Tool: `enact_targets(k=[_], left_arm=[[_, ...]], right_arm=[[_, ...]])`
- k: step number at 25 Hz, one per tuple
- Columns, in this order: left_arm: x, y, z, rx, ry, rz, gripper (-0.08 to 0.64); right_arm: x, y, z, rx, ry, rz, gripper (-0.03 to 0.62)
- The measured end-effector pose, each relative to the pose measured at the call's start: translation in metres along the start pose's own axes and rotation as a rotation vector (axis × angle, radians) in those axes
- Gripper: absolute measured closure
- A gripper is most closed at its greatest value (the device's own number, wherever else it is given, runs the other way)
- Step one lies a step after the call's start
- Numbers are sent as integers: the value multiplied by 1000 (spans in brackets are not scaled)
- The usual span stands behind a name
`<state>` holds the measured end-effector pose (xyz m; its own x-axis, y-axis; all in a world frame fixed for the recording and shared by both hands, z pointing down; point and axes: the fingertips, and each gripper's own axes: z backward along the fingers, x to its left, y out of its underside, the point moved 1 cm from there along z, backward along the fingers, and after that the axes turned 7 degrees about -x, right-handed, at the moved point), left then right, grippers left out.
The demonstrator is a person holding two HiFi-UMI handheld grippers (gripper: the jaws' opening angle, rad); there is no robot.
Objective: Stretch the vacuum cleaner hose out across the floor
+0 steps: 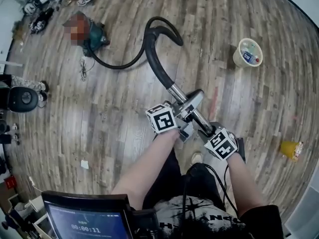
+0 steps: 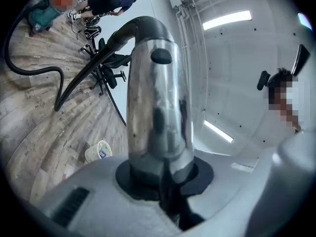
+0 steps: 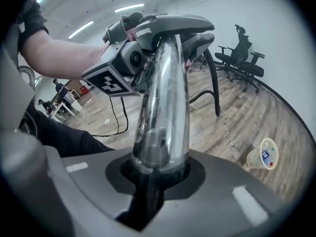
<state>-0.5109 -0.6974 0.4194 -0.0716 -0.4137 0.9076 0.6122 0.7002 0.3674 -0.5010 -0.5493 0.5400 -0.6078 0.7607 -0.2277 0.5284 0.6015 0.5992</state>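
The teal vacuum body (image 1: 97,36) sits on the wood floor at the far left. Its black hose (image 1: 149,59) sags along the floor, then arches over in a loop into the chrome tube (image 1: 177,92). My left gripper (image 1: 180,121) is shut on that tube just below the grey handle piece (image 1: 193,102). My right gripper (image 1: 212,133) is shut on the tube lower down, nearer my body. In the left gripper view the tube (image 2: 158,117) rises from a grey collar and hides the jaws. The right gripper view shows the tube (image 3: 165,112) running up to the left gripper (image 3: 111,80).
A paper cup (image 1: 247,52) lies on the floor to the right, and a yellow object (image 1: 290,149) sits further right. Black office chairs (image 3: 244,53) stand by the wall. Another chair (image 1: 22,99) is at the far left. Cables and shoes lie near the vacuum body.
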Motion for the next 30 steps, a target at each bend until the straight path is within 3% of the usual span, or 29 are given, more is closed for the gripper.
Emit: enact_targets(k=[2, 7, 10, 19, 30], left_arm=[[-22, -15, -4, 12, 11, -5, 506], [-48, -41, -19, 33, -12, -18, 506], [-61, -47, -20, 49, 9, -18, 506], [-89, -68, -30, 69, 127, -53, 499], [-98, -6, -76, 24, 41, -86, 497]], right_arm=[[4, -20, 14, -3, 20, 1, 512], [-7, -53, 36, 43, 198, 38, 512], [-5, -64, 44, 28, 246, 29, 518], [-12, -91, 57, -3, 242, 69, 517], [-42, -35, 107, -20, 132, 102, 516]])
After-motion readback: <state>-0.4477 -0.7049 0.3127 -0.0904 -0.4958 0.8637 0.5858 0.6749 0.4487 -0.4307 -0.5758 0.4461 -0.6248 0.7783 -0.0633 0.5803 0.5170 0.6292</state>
